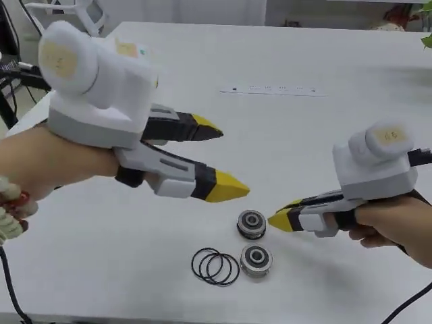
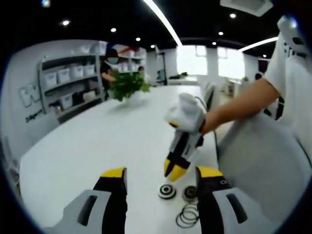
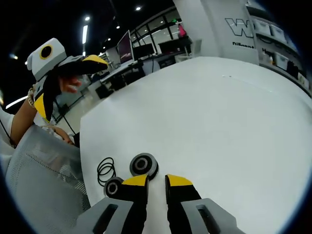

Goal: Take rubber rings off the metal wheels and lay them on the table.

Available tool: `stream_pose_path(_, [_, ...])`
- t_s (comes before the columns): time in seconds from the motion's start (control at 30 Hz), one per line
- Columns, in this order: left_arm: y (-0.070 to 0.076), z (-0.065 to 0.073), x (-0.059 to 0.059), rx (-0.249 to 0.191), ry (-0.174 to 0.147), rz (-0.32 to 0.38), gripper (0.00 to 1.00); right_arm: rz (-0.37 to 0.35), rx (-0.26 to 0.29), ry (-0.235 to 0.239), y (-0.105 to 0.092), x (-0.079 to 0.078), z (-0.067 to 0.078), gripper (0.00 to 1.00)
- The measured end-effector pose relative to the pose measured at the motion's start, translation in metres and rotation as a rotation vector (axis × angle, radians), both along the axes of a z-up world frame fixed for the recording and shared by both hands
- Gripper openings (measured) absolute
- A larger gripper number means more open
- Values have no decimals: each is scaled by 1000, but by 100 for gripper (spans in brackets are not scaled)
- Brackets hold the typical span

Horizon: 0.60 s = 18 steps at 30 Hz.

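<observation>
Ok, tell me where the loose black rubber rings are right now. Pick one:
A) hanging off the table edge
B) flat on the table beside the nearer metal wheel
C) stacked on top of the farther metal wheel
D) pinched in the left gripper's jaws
B: in the head view the loose rubber rings lie flat on the table, overlapping one another, right beside the nearer metal wheel.

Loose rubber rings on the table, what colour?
Black. The rubber rings show best in the head view.
</observation>
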<state>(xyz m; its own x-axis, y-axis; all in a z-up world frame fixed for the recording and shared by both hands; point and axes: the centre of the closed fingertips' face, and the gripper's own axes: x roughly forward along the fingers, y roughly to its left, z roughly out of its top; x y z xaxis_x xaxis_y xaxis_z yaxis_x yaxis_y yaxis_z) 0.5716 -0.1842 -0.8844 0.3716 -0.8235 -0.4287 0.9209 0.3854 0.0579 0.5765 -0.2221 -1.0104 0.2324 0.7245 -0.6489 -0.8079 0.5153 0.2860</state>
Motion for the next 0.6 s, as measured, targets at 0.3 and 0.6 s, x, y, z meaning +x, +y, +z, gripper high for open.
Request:
stream_pose_path(0.3, [-25, -36, 10, -28, 32, -32, 46, 51, -28, -13, 0, -4, -8, 15])
stream_pose_path(0.6, [-8, -95, 17, 45, 51, 52, 37, 77, -36, -35, 4, -6, -8, 17])
